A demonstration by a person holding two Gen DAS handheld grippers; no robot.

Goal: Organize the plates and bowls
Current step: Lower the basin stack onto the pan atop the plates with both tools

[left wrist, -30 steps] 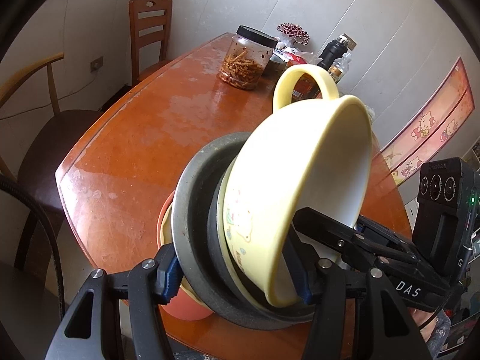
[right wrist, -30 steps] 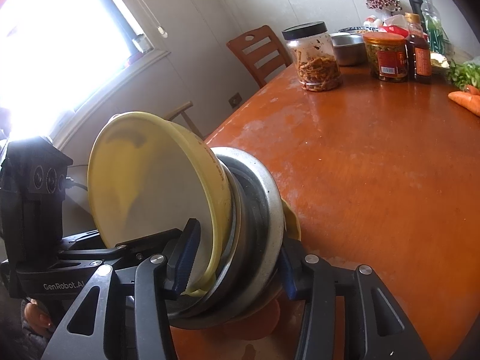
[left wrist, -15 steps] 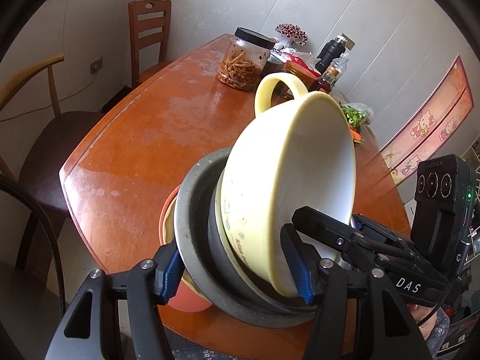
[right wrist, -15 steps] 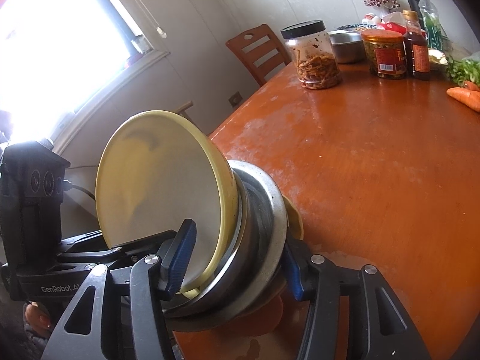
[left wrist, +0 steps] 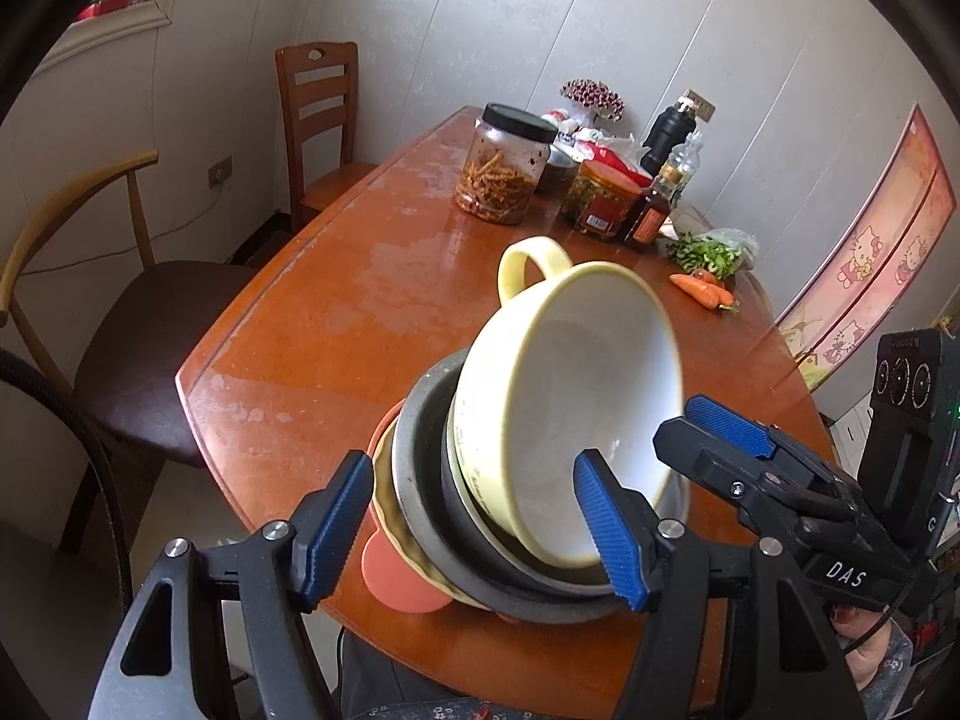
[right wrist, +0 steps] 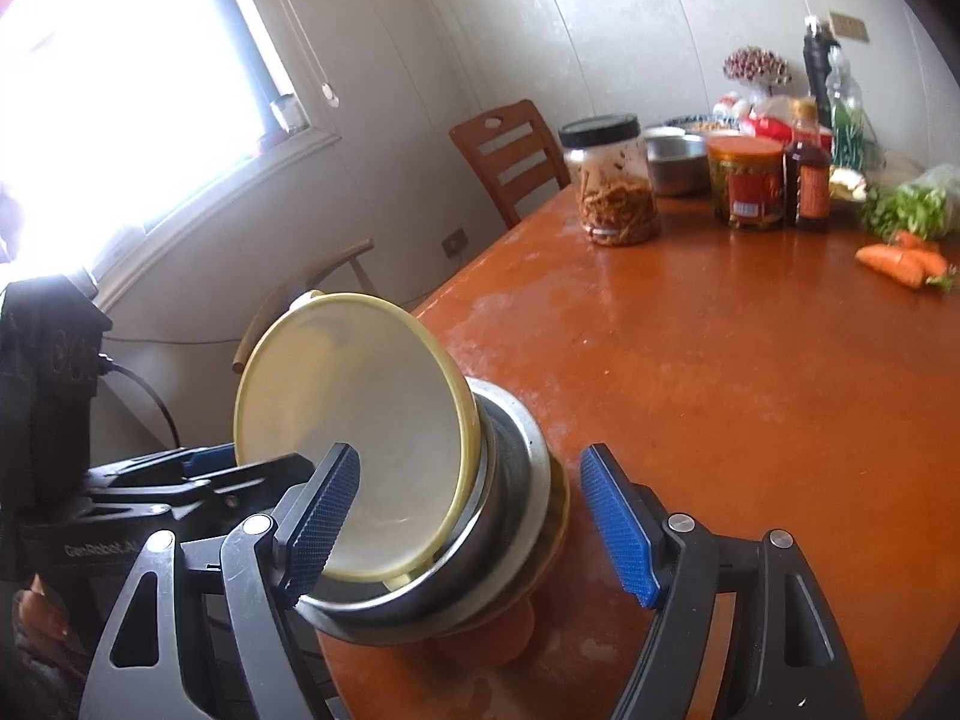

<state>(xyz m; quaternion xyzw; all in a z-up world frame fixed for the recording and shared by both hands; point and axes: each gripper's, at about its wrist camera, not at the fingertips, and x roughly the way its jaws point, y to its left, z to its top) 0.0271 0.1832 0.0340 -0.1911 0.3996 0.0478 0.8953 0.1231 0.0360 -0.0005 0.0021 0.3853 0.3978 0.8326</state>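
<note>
Holding both sets of fingers spread wide, I grip nothing: my left gripper [left wrist: 474, 531] flanks the stack of dishes at the near edge of the counter [left wrist: 336, 324], and my right gripper [right wrist: 474, 525] does the same from the other side. The yellow bowl [left wrist: 576, 396] sits tilted on top, its handle pointing to the far side, nested in a metal bowl [left wrist: 420, 480] that rests on a yellowish plate [left wrist: 384, 495] and an orange plate [left wrist: 390, 585]. A jar [left wrist: 504, 171], bottles and carrots [left wrist: 702, 291] stand well apart at the far end
</note>
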